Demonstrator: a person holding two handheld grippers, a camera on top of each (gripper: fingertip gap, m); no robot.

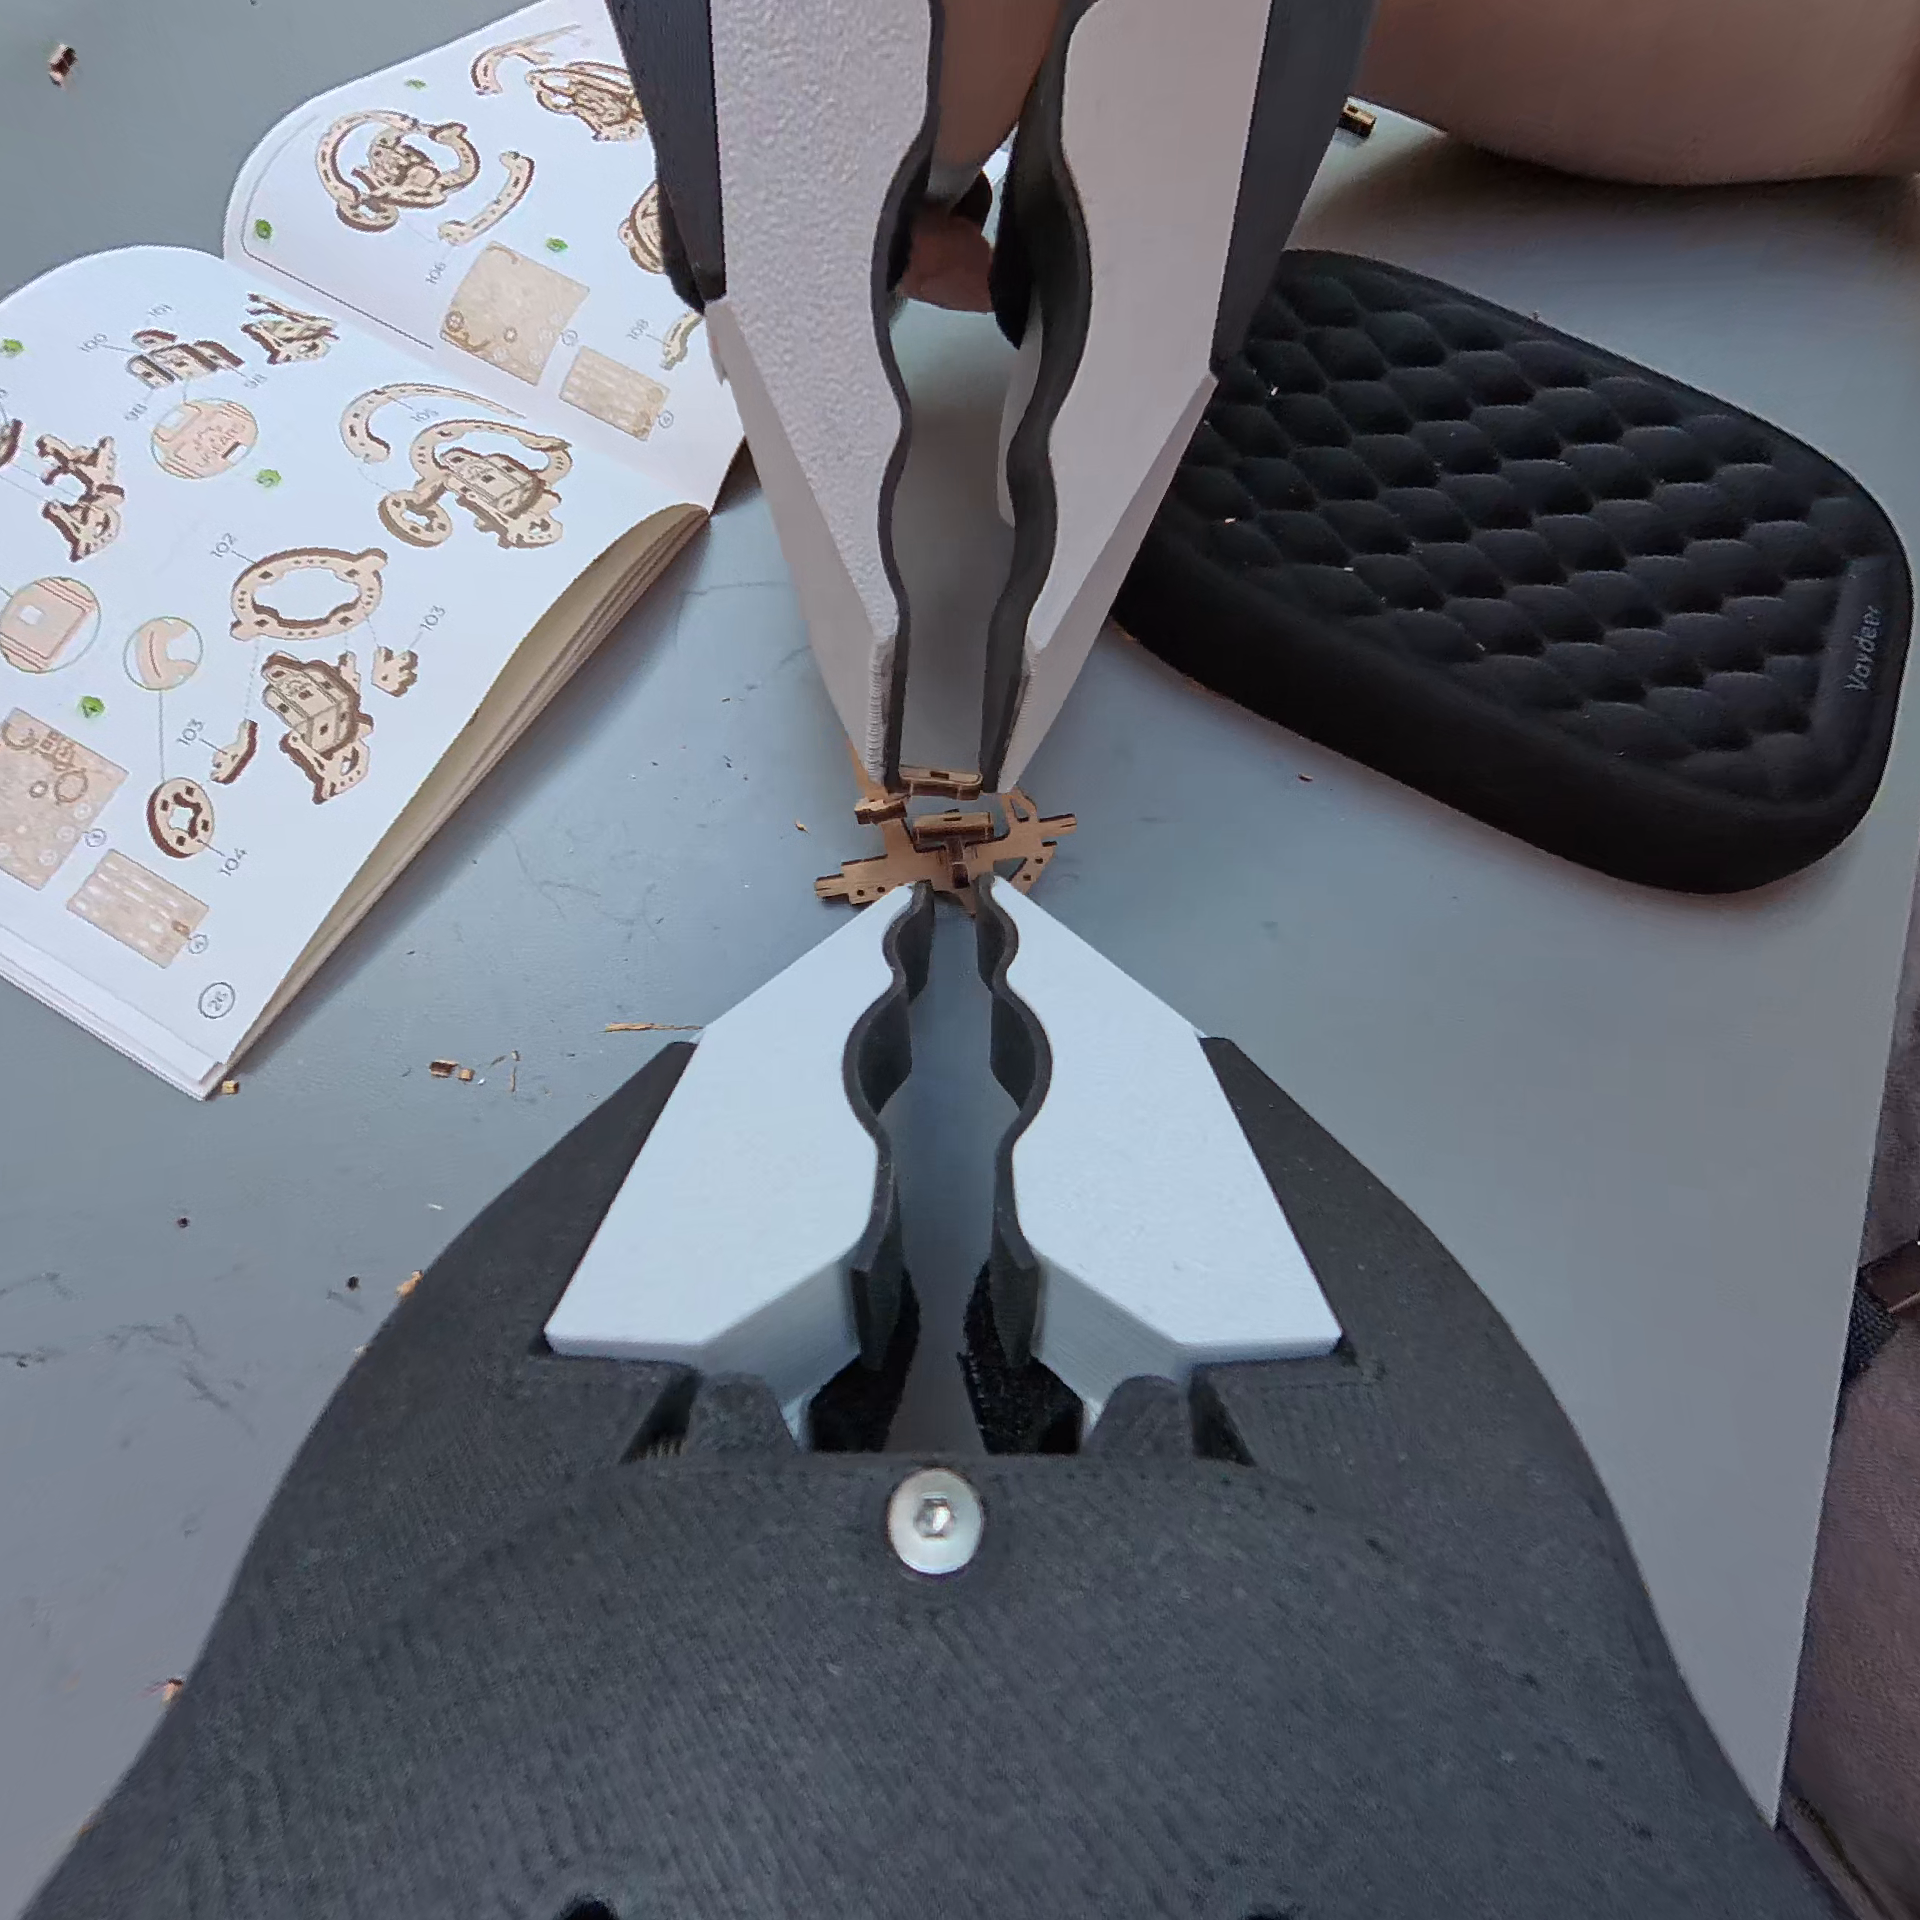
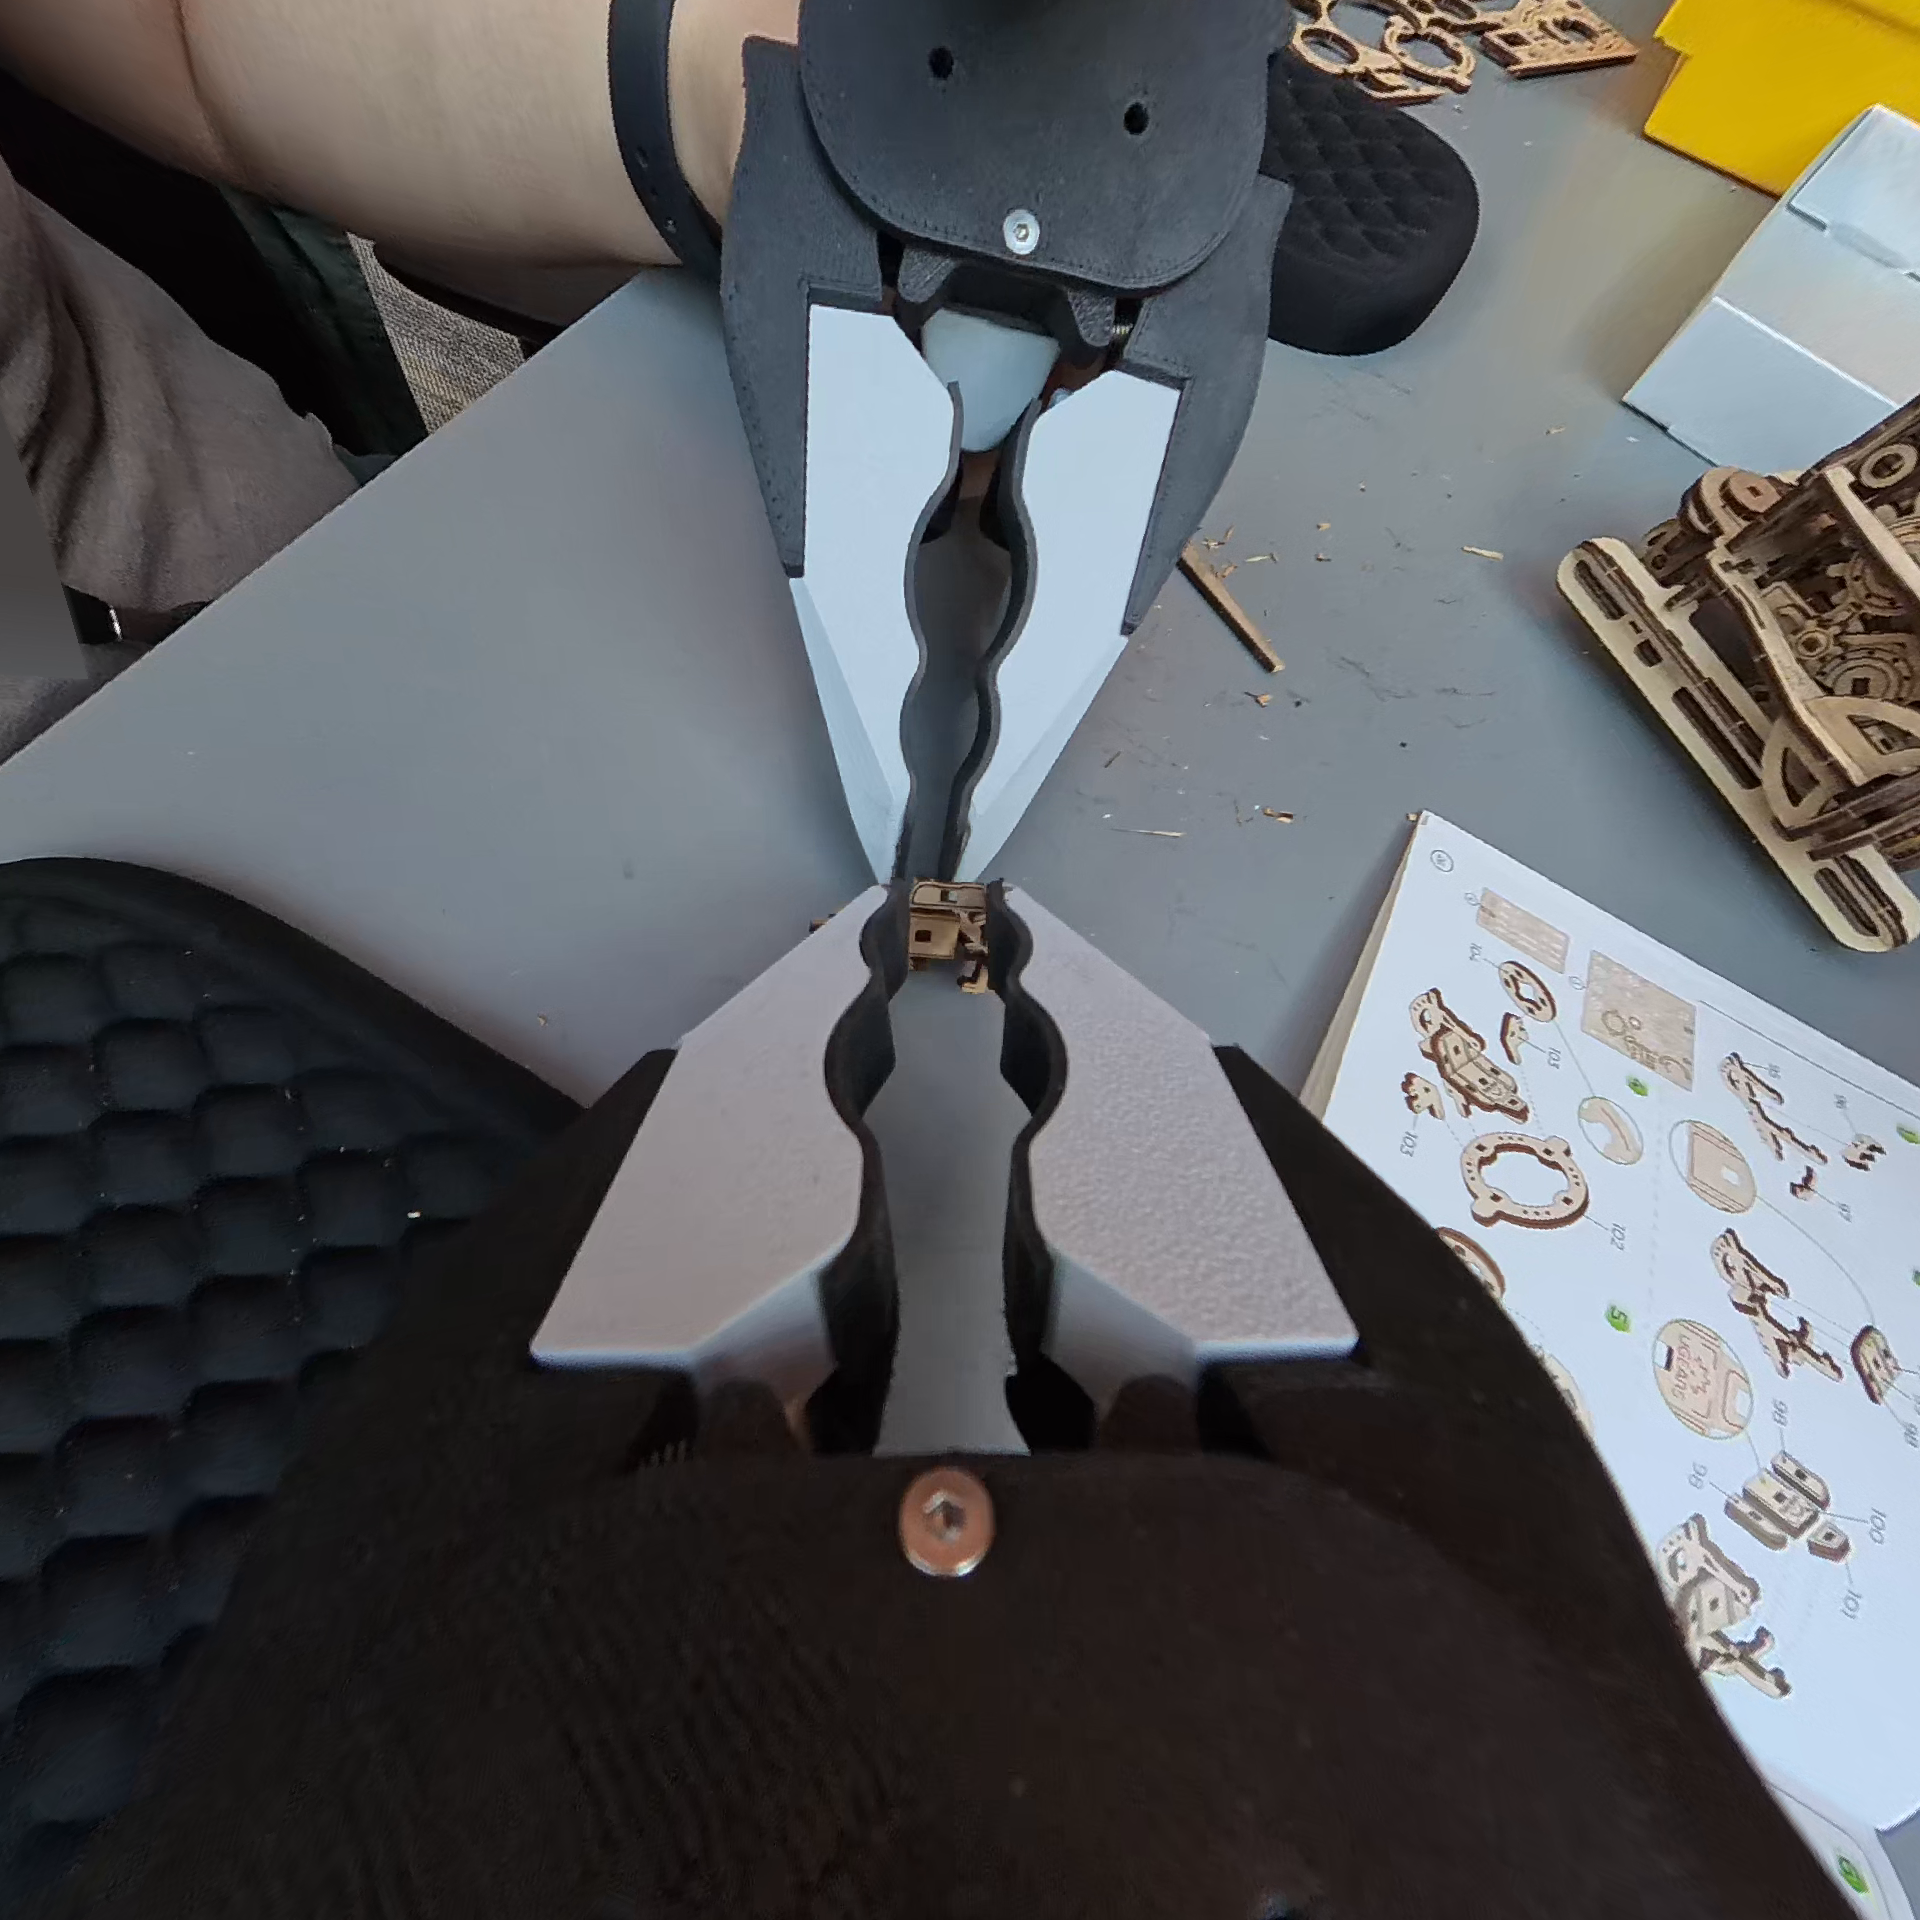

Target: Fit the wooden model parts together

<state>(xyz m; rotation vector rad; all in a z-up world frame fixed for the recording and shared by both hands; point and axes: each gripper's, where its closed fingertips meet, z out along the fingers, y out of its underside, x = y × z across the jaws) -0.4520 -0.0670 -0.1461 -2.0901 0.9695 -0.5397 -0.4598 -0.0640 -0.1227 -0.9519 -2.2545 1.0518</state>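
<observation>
- Left gripper (image 1: 954, 902): near-closed, tips pinching the lower edge of the flat wooden frame piece (image 1: 935, 862), a pale laser-cut part with dark burnt edges and notched arms reaching out to both sides.
- Right gripper (image 2: 948, 935): closed on the small wooden block part (image 2: 943, 925), a boxy tan piece with slots; from the left wrist view it sits directly above the frame piece, touching or nearly so.
- Location: both parts are held in the air just above the grey surface (image 1: 1403, 1091), between the open instruction booklet (image 1: 260, 623) and the black quilted pad (image 1: 1507, 582).
- Step in hand, as judged: seating the block's tabs into the frame's slots. Best done by keeping the 2 parts square, pressing straight along the slot line, and gripping firmly without twisting, since the thin arms look liable to snap.
- Also present: a part-built wooden model (image 2: 1766, 748) and scattered wood splinters.
</observation>
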